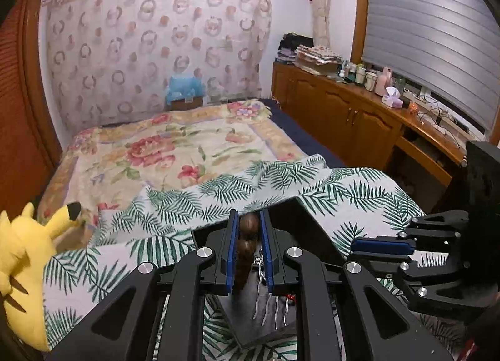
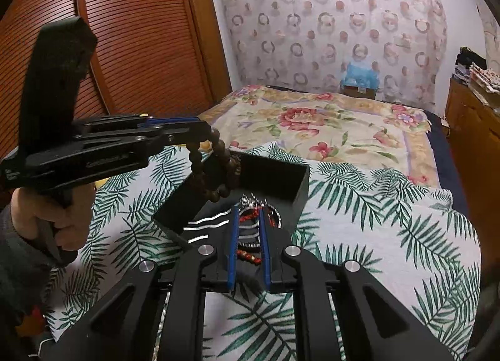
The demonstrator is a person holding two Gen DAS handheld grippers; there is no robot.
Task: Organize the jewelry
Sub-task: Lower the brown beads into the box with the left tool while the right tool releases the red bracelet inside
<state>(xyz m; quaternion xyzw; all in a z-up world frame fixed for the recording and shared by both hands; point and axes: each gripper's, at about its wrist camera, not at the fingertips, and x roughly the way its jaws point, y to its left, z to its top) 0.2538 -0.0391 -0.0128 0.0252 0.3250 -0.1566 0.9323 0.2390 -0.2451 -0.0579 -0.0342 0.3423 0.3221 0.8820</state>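
My left hand-held gripper point(image 2: 204, 133) is pinched nearly shut on a brown wooden bead bracelet point(image 2: 215, 170), gripping it at the top of the loop so the rest hangs free over the far-left part of the black box point(image 2: 275, 173). I judge that grip is deliberate: a dangling loop can settle into the box without snagging its wall. In its own view the beads point(image 1: 248, 236) sit squeezed between the blue pads point(image 1: 232, 245).

My right hand-held gripper point(image 2: 248, 214) is almost closed too, low over the near side of the box. Red cord point(image 2: 250, 215) and silver pieces show between its jaws, but I cannot tell whether the pads actually press on them.

The box lies on a palm-leaf cloth point(image 2: 375, 205) spread on the bed point(image 2: 312, 117), already holding wavy silver hairpins point(image 1: 268, 308) and chains. A yellow plush toy point(image 1: 22, 267) lies at the near left.
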